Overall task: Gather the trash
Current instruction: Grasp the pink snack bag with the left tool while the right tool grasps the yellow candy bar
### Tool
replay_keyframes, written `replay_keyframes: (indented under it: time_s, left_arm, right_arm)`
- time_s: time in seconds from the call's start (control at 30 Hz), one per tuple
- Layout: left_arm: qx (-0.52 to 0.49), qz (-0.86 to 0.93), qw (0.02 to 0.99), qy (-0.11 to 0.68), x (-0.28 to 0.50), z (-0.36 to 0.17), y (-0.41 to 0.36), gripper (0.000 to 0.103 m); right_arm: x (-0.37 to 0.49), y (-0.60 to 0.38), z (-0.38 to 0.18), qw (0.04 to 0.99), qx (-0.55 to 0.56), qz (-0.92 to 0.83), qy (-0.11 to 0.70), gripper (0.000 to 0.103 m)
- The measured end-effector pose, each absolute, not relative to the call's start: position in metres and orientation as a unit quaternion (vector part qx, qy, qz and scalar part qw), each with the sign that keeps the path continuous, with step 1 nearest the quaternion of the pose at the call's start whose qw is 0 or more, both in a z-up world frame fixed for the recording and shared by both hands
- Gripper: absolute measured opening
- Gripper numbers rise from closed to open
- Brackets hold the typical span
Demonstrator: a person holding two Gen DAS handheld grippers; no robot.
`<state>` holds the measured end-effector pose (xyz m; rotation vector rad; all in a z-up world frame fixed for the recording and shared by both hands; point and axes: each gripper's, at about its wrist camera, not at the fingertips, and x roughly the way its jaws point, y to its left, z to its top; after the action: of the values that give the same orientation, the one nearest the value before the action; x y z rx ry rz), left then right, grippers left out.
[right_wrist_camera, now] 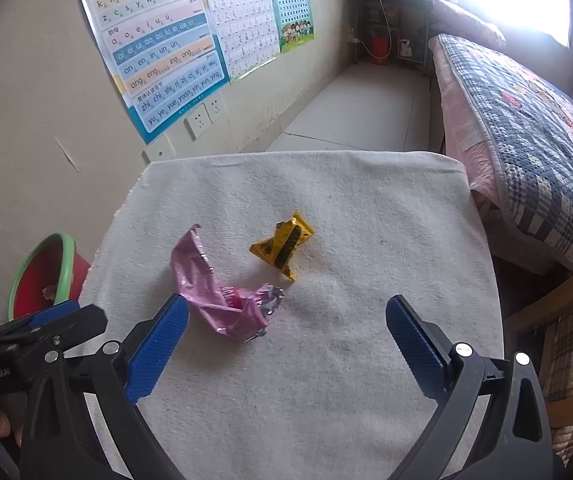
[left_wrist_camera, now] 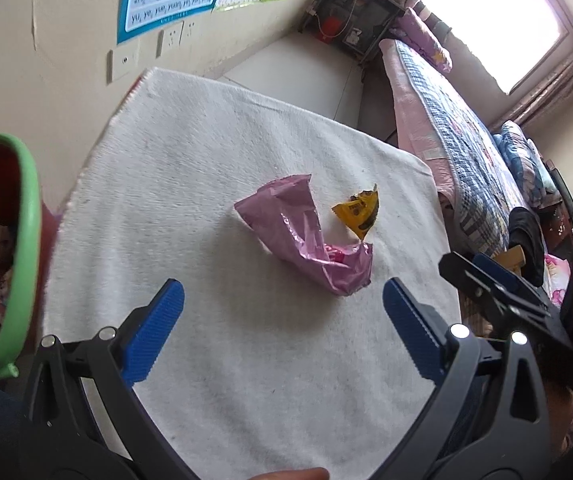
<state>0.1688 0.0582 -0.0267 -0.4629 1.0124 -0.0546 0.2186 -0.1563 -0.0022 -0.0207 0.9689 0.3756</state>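
My left tool and right tool hover side by side, both spread wide and holding nothing.

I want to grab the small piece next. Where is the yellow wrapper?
The yellow wrapper lies mid-cloth on the white towel, just right of and beyond the pink wrapper, ahead of both open grippers.

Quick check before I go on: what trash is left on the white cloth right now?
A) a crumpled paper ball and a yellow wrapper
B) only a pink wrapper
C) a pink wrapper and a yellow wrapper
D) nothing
C: a pink wrapper and a smaller yellow wrapper lie close together on the white cloth; both the left gripper and the right gripper are open and empty.
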Motion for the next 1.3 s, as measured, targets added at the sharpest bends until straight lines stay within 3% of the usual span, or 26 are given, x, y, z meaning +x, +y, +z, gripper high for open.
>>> replay_keyframes:
  time_s: [0.2, 0.5, 0.63, 0.77, 0.9, 1.1, 1.3]
  left_arm:
    - [-0.228, -0.024, 0.836, 0.498, 0.198, -0.049, 0.053, 0.092]
    - [-0.236, -0.022, 0.811, 0.535, 0.237, -0.079, 0.035, 0.064]
    - [-0.222, -0.026, 0.809, 0.544, 0.247, -0.083, 0.026, 0.030]
    - [-0.220, -0.021, 0.813, 0.539, 0.247, -0.082, 0.031, 0.018]
    - [-0.228, -0.012, 0.818, 0.528, 0.242, -0.077, 0.048, 0.011]
    - [-0.225, -0.001, 0.828, 0.514, 0.233, -0.066, 0.071, 0.010]
    - [-0.212, 0.004, 0.837, 0.505, 0.226, -0.058, 0.082, 0.010]
  right_arm:
    - [0.235, -0.171, -0.014, 0.865, -0.003, 0.172, 0.472, 0.096]
    - [0.258, -0.180, -0.028, 0.861, 0.004, 0.167, 0.480, 0.096]
    - [0.266, -0.179, -0.033, 0.859, 0.009, 0.170, 0.482, 0.096]
    - [0.273, -0.174, -0.036, 0.858, 0.012, 0.175, 0.483, 0.096]
    - [0.280, -0.166, -0.040, 0.856, 0.017, 0.181, 0.484, 0.096]
    - [0.289, -0.148, -0.054, 0.849, 0.022, 0.193, 0.492, 0.093]
    - [0.301, -0.134, -0.075, 0.833, 0.030, 0.196, 0.516, 0.064]
